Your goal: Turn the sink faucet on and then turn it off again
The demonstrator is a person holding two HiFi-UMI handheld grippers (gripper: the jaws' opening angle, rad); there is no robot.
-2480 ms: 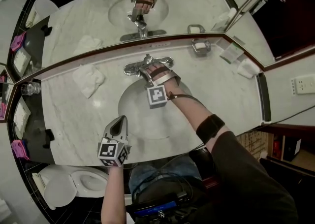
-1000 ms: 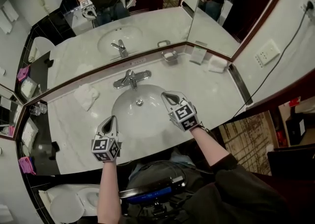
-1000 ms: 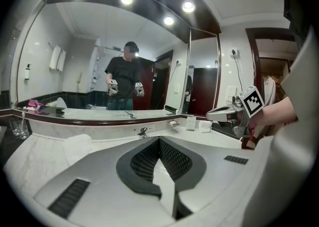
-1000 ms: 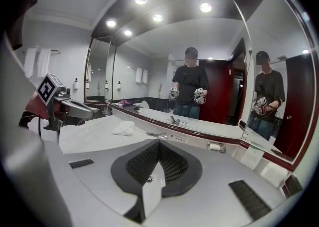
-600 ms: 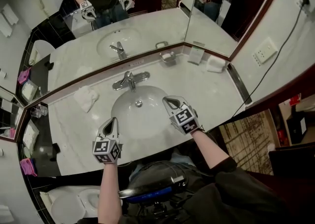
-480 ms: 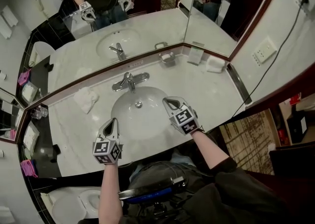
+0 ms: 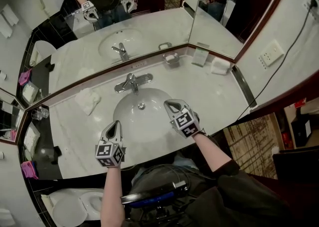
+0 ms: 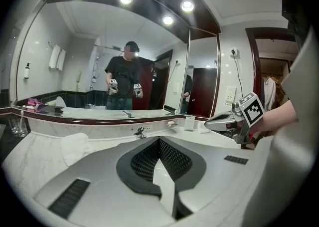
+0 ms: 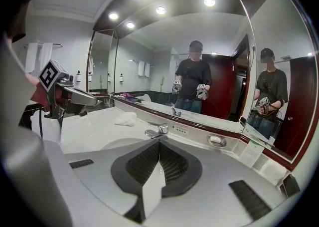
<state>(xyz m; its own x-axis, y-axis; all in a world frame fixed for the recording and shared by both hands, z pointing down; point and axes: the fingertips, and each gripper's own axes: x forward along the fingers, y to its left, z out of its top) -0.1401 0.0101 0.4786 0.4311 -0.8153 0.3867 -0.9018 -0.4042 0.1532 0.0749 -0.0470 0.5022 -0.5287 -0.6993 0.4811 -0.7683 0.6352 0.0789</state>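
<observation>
Right gripper (image 7: 170,105) is off the faucet (image 7: 132,81) now. A couple of seconds back it was on the lever, at the far side of the sink (image 7: 130,121). Both grippers hang over the near rim, jaws closed, nothing held. Left gripper (image 7: 116,123) has hardly shifted. Faucet stands alone at the far edge, no stream visible. Likely both turns are done and the hands are withdrawn to rest.
</observation>
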